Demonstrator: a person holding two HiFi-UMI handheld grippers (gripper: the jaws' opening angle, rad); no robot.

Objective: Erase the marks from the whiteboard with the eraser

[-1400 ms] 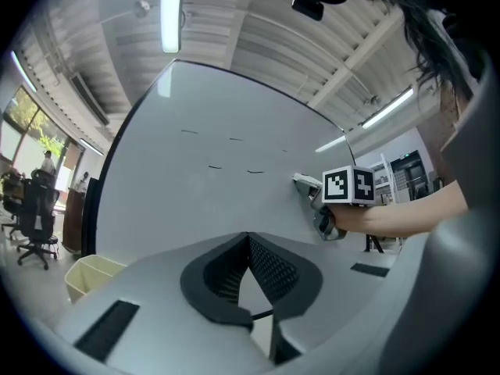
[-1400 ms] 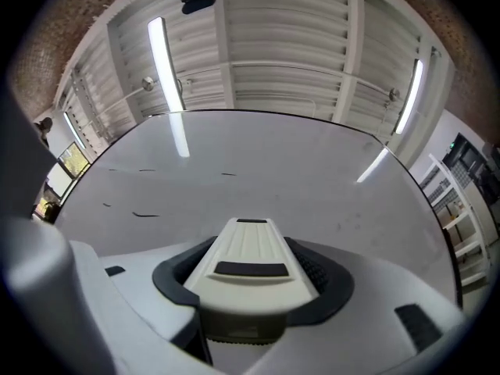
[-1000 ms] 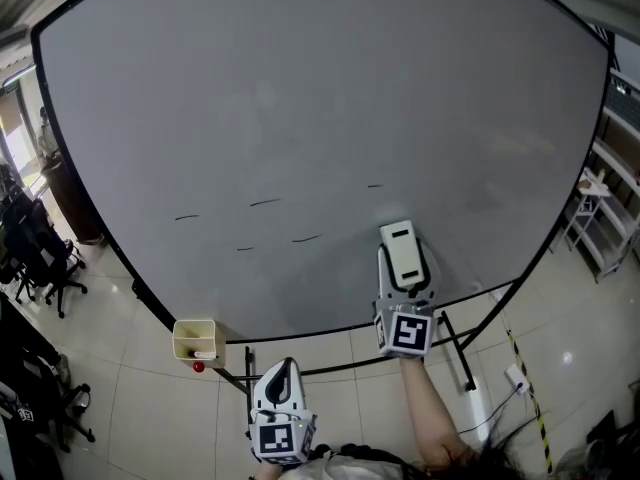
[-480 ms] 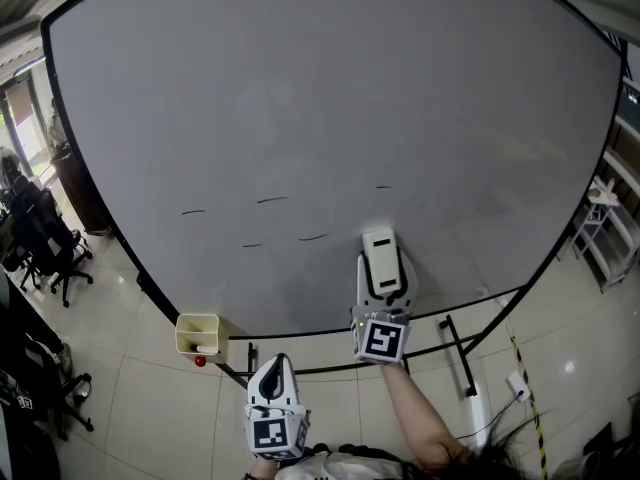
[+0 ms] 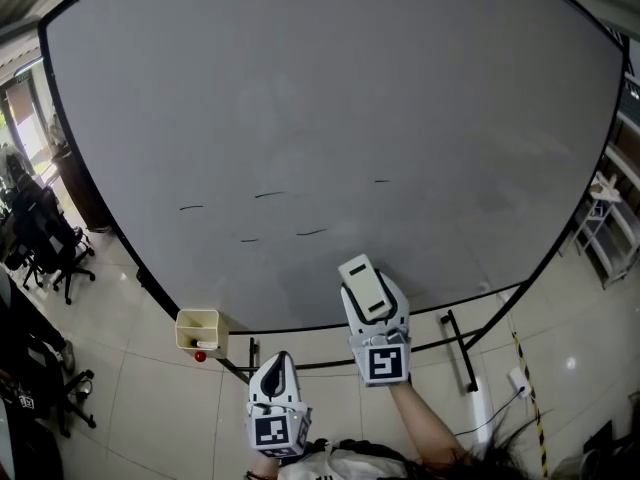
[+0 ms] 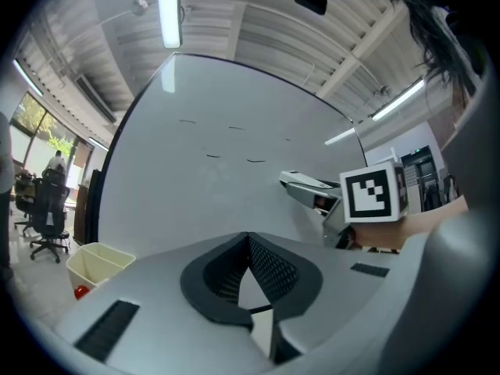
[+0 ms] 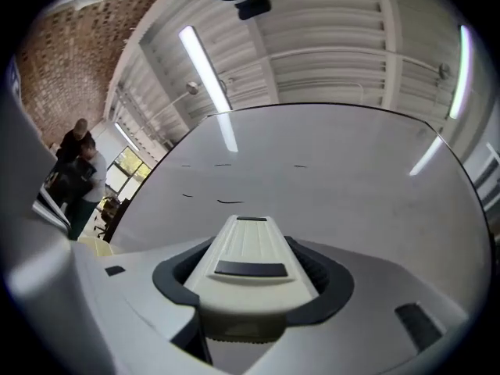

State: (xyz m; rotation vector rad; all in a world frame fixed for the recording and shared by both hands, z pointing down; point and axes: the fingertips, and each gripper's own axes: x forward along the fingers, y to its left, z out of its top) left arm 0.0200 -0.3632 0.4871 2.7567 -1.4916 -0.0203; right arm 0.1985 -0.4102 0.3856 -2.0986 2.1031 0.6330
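The whiteboard (image 5: 330, 88) is a large pale grey panel in a black frame. Several short black marks (image 5: 311, 233) cross its lower middle and also show in the right gripper view (image 7: 228, 201). My right gripper (image 5: 368, 293) is shut on the cream eraser (image 5: 367, 290), which is low over the board's bottom part, below and right of the marks. It tilts left and looks held off the surface. The eraser (image 7: 250, 264) fills the right gripper's (image 7: 250, 233) jaws. My left gripper (image 5: 281, 370) hangs below the board's bottom edge, shut with nothing in it (image 6: 248, 244).
A cream bin (image 5: 197, 332) with a red thing under it hangs at the board's lower left corner. The black stand legs (image 5: 458, 348) reach out over the tiled floor. Office chairs (image 5: 45, 243) stand at the left, a white shelf (image 5: 610, 228) at the right. People (image 7: 74, 162) stand far left.
My right gripper has carried the eraser down and to the left, toward the board's bottom edge, and it now tilts left. The left gripper has barely moved.
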